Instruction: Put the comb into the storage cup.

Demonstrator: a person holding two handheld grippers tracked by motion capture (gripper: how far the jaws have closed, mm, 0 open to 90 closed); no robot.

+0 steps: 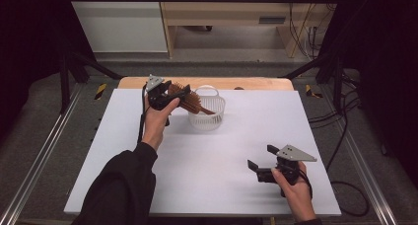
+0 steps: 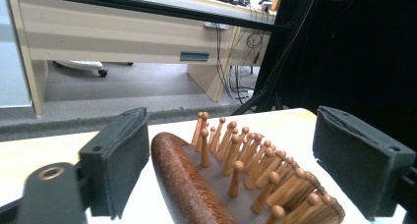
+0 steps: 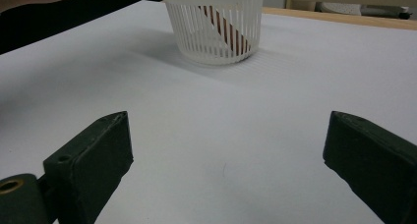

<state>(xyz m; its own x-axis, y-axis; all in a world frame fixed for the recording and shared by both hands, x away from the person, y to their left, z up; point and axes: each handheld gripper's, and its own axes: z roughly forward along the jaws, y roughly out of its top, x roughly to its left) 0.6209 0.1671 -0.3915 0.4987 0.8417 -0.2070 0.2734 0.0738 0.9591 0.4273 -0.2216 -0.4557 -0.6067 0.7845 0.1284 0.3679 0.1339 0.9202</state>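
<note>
A wooden hairbrush (image 1: 190, 99) with peg bristles leans with its handle (image 3: 223, 30) down in a white slatted basket (image 1: 207, 117) at the back middle of the table. Its head (image 2: 196, 184) sticks out over the basket's left rim, between the jaws of my left gripper (image 1: 170, 89). Those jaws stand open, with a gap between the right pad (image 2: 354, 155) and the bristles. My right gripper (image 1: 259, 158) hovers low over the near right of the table, open, with nothing between its fingers (image 3: 93, 160). It faces the basket (image 3: 216, 22).
A white board (image 1: 212, 185) covers the table, whose wooden far edge (image 1: 207, 82) shows behind the basket. Metal rails run along both sides of the table. Beyond it stand a wooden desk (image 2: 123, 32) and hanging cables.
</note>
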